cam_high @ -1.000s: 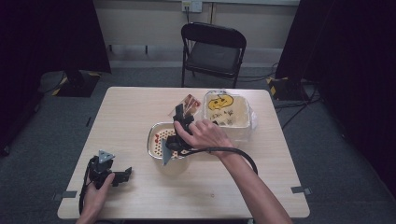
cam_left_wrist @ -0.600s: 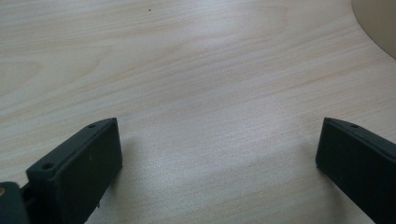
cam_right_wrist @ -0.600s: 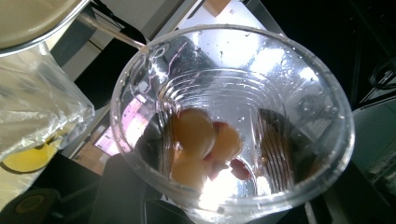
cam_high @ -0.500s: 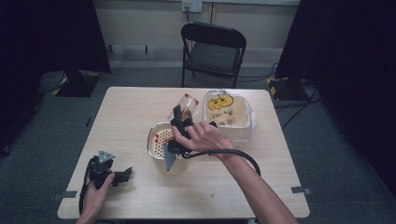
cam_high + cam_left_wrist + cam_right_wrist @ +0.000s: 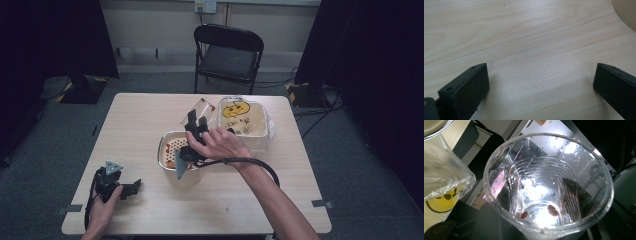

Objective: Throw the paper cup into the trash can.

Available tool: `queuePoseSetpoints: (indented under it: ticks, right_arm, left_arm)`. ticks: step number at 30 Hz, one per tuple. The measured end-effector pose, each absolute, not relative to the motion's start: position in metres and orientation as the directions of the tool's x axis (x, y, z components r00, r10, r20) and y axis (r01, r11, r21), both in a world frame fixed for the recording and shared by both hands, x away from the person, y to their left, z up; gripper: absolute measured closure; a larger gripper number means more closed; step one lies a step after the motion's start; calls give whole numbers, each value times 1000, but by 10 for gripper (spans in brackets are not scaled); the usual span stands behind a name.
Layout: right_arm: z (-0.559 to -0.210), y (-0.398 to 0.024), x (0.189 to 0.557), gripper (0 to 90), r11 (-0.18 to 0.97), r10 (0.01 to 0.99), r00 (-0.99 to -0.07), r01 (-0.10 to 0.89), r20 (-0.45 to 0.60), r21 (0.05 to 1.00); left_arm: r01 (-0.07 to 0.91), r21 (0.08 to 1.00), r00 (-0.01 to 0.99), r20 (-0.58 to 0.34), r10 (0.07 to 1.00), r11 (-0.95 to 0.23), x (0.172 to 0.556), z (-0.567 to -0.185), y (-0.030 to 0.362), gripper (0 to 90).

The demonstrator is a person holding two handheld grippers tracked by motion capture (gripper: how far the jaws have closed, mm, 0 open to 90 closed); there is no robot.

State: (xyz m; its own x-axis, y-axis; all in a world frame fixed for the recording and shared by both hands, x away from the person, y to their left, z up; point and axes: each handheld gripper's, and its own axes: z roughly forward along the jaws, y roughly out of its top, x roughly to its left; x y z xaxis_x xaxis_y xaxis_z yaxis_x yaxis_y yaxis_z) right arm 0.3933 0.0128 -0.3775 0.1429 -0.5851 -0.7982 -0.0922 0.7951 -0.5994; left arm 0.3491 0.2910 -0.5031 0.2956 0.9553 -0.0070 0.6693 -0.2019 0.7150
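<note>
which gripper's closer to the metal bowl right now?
Right. The right gripper holds a clear plastic cup tilted just above the metal bowl. The left gripper rests on the table, well off toward its near-left corner.

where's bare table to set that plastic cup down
Free: the far-left stretch of table beyond the bowl, and the near-right corner. Crowded: the middle, with bowl, right gripper holding the cup, and bagged container.

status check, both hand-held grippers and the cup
Left hand-held gripper open, low over bare table. Right hand-held gripper shut on clear cup, tipped past the strainer bowl; two beans left inside. Nothing in the way.
</note>
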Motion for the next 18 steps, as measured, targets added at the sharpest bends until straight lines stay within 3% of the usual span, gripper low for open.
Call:
queuePoseSetpoints:
  ticks: [3, 5, 8, 9, 10, 12, 15, 18]
  right_arm:
    - [-372, 13, 394, 489, 839, -522, 116, -107, -845, -533]
    - [-367, 13, 395, 489, 890, -437, 55, -121, -898, -441]
    - [-352, 14, 398, 489, 969, -210, -84, -152, -974, -196]
    - [-343, 13, 400, 489, 987, -84, -154, -146, -984, -62]
    - [-343, 13, 400, 489, 987, -84, -154, -146, -984, -62]
    - [-335, 11, 404, 486, 987, 49, -241, -140, -969, 84]
    - [-331, 12, 407, 485, 982, 92, -274, -137, -957, 134]
    - [-323, 9, 409, 486, 951, 227, -357, -117, -906, 285]
  left_arm:
    - [669, 715, 296, -7, 955, -202, 349, -503, 291, 0]
    - [669, 715, 295, -7, 955, -202, 349, -503, 291, 0]
    - [670, 715, 294, -10, 956, -199, 349, -503, 291, 0]
    - [670, 715, 295, -10, 956, -199, 349, -503, 291, 0]
    - [670, 715, 295, -10, 956, -199, 349, -503, 291, 0]
    - [670, 715, 295, -10, 956, -199, 349, -503, 291, 0]
    - [670, 715, 295, -10, 956, -199, 349, -503, 291, 0]
    - [670, 716, 295, -11, 956, -198, 349, -503, 291, 0]
